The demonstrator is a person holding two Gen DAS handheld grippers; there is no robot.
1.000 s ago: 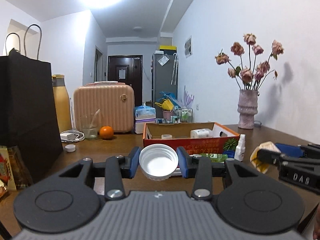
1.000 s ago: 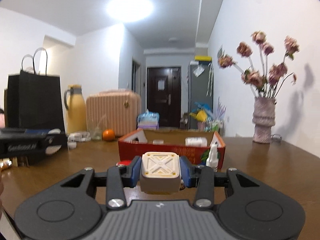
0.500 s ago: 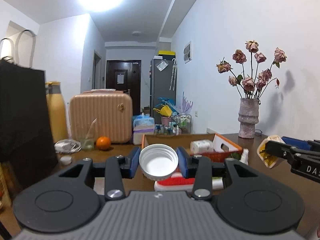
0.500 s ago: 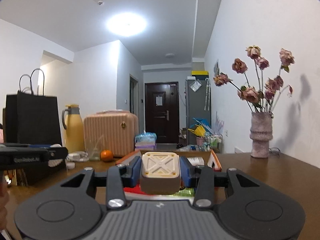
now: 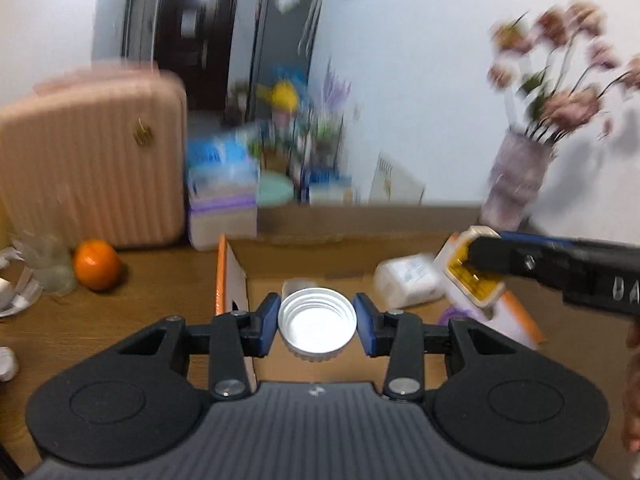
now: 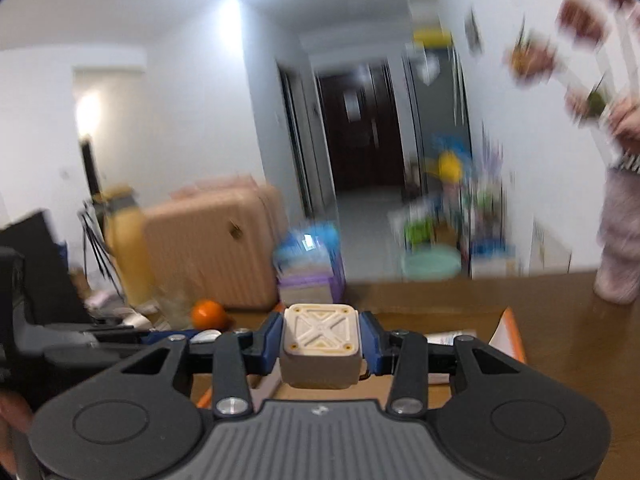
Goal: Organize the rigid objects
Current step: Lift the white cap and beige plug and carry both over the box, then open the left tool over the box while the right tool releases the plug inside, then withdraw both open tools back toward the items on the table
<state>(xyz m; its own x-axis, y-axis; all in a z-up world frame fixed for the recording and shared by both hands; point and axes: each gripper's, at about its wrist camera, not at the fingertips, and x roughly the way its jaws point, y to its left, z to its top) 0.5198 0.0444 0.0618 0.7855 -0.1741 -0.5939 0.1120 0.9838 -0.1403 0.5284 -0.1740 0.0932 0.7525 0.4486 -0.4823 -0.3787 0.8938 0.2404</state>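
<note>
My left gripper (image 5: 317, 322) is shut on a white screw lid (image 5: 317, 327), open side toward the camera, and holds it over the near part of an open orange cardboard box (image 5: 230, 280). My right gripper (image 6: 320, 340) is shut on a cream square block with a raised X and yellow trim (image 6: 319, 346). It hangs above the same box (image 6: 510, 334). In the left wrist view the right gripper (image 5: 480, 264) reaches in from the right with the block (image 5: 472, 280) over the box's right side. A white packet (image 5: 408, 280) lies inside the box.
An orange (image 5: 97, 265), a glass (image 5: 50, 264) and a pink suitcase (image 5: 92, 164) stand at the back left of the brown table (image 5: 120, 312). A vase of dried roses (image 5: 516, 184) stands at the back right. A yellow flask (image 6: 124, 248) and a black bag (image 6: 40, 272) stand left.
Both grippers have moved forward and tilted down, from in front of the box to above its opening. Each still holds its object. The views are now motion-blurred.
</note>
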